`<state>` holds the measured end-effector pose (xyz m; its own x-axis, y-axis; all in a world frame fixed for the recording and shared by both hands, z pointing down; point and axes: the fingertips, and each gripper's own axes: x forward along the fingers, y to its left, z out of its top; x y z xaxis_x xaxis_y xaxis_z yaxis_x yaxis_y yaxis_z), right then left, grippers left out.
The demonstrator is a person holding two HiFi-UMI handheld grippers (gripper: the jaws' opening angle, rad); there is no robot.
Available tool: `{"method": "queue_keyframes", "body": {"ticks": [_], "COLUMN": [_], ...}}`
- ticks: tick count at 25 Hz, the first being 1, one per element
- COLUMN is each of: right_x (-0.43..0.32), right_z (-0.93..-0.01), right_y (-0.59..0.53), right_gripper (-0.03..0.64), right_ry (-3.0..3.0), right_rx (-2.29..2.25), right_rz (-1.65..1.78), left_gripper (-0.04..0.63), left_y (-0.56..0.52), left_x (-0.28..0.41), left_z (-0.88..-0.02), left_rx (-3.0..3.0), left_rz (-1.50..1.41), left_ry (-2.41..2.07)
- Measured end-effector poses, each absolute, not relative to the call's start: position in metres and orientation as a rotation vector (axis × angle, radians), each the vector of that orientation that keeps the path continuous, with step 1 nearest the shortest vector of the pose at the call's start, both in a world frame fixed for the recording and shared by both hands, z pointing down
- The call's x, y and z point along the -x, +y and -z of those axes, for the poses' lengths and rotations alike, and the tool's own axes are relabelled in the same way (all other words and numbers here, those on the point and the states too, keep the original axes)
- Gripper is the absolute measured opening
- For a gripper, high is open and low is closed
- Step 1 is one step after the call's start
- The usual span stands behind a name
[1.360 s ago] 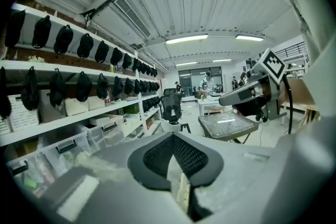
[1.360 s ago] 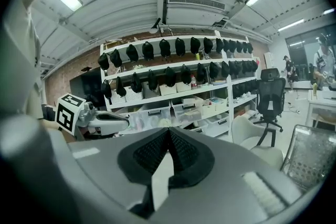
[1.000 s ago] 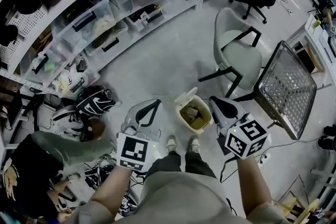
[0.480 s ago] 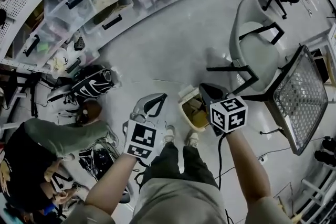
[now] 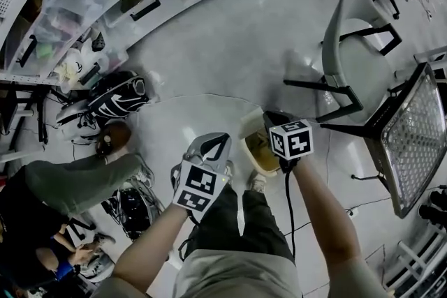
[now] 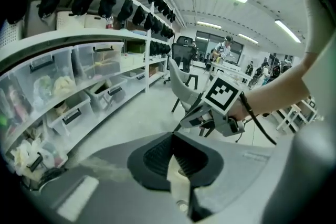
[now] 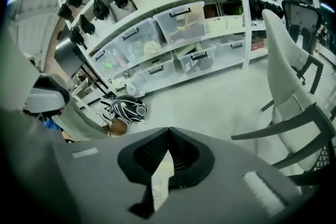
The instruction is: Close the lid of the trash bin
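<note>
We hold the right gripper (image 5: 274, 119) clenched, empty, beside the raised lid (image 5: 250, 123) of the trash bin (image 5: 260, 160) — presumably to push it down (left gripper (image 5: 216, 144) likewise clenched).

Trash bin (image 5: 248, 150) smooth cream plastic; floor (image 5: 209, 52) glossy grey.

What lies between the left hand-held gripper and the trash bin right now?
Nothing. The head view shows only a narrow strip of bare floor between the left hand-held gripper and the trash bin, whose lid stands open.
</note>
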<state>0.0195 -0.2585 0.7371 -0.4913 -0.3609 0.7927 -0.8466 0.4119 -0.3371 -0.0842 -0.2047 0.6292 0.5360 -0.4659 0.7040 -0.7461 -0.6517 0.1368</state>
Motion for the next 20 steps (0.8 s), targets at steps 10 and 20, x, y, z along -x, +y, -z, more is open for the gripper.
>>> {"method": "queue_keyframes", "body": {"ticks": [10,20], "right_x": [-0.049,-0.111], "right_z": [-0.765,-0.835], "right_y": [-0.201,-0.108], "right_gripper": [0.003,0.003], "right_ry": [-1.942,-1.757], "right_rx": [-1.01,-1.07], "right_rz": [-1.083,-1.278], "left_gripper": [0.002,0.002], "left_y": [-0.177,-0.12], "left_x": [0.064,0.022], "left_z": [-0.676,-0.741], "left_rx": [-2.275,-2.238], "left_rz": [-0.929,-1.033], "left_ry": [-0.879,-0.702]}}
